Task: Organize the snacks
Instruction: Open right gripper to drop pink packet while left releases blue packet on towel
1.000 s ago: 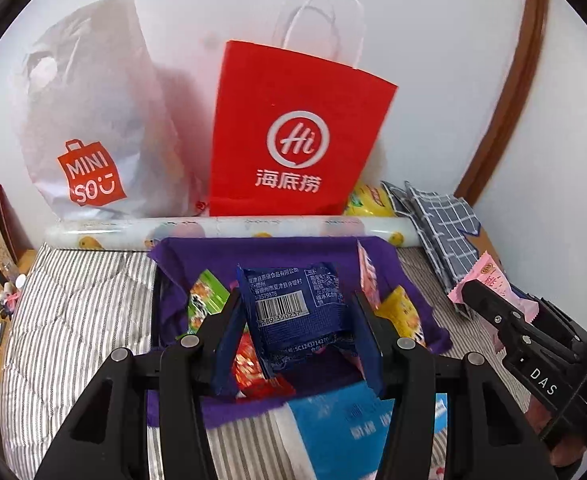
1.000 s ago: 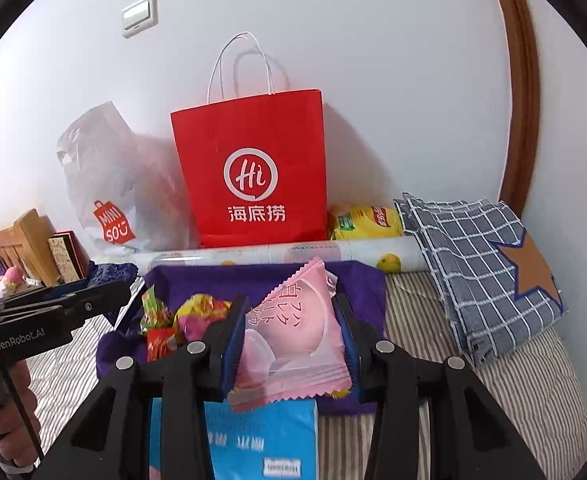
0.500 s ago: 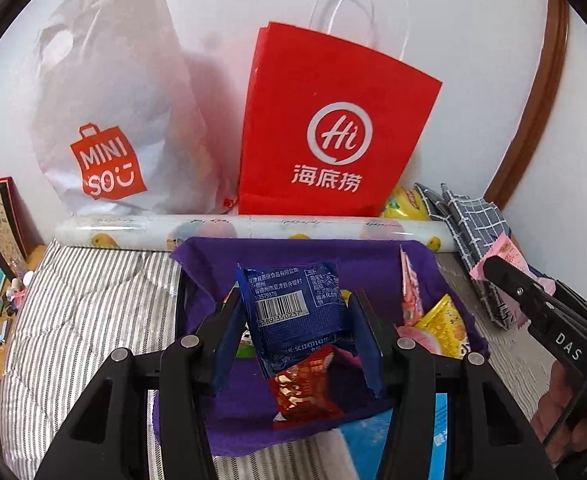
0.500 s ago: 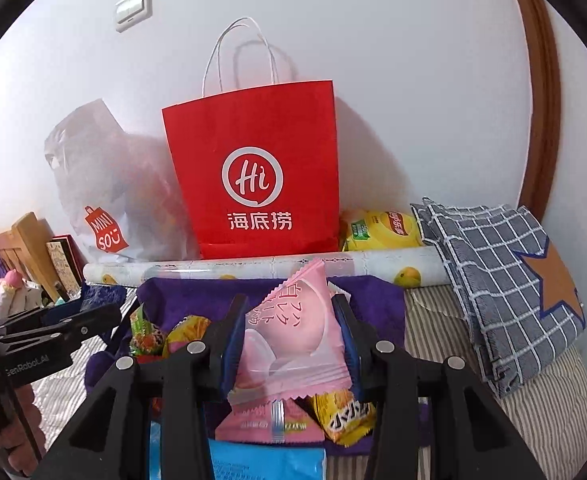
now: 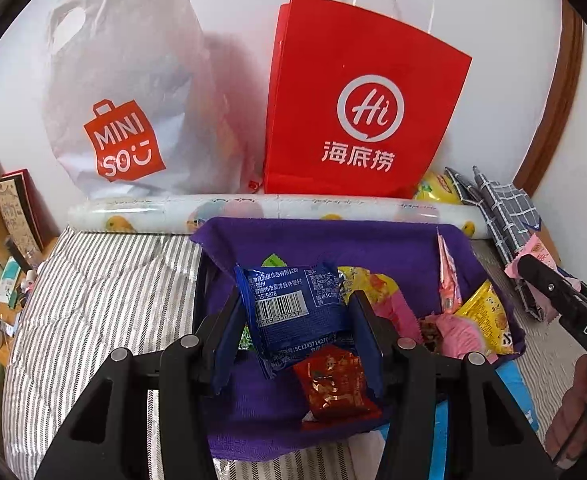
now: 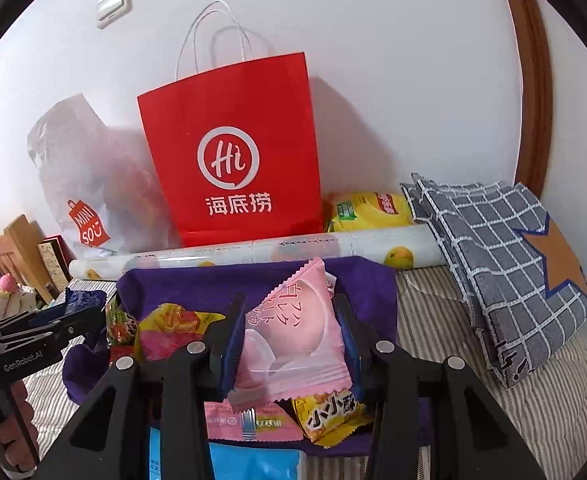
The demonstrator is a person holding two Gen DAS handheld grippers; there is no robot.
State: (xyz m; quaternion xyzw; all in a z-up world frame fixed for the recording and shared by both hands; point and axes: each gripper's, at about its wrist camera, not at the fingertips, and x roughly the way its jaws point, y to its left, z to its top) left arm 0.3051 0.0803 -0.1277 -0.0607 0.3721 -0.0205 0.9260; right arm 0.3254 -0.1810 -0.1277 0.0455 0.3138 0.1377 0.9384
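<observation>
**Two snack packets held over the purple bin**

A white wall backs a bed with a striped cover (image 5: 105,304); against the wall lean a red paper bag (image 5: 357,112) and a white plastic bag (image 5: 121,92), with a printed roll (image 5: 253,210) lying in front of them; a checked cloth (image 6: 505,264) sits to the right. Before the roll stands a purple fabric bin (image 5: 333,240) already holding loose snacks, a red packet (image 5: 333,384) and a yellow packet (image 6: 329,416) among them.

The left gripper (image 5: 293,328) pinches a blue packet (image 5: 293,308) by its side edges, above the bin; the right gripper (image 6: 289,340) pinches a pink packet (image 6: 293,336) the same way, also over the bin.

Both packets look light, soft and air-filled, their film probably slick; a hard squeeze could crush what is inside; gripping near the crimped seams or across the flat sides seems safest, and a gentle release should let them drop in.
</observation>
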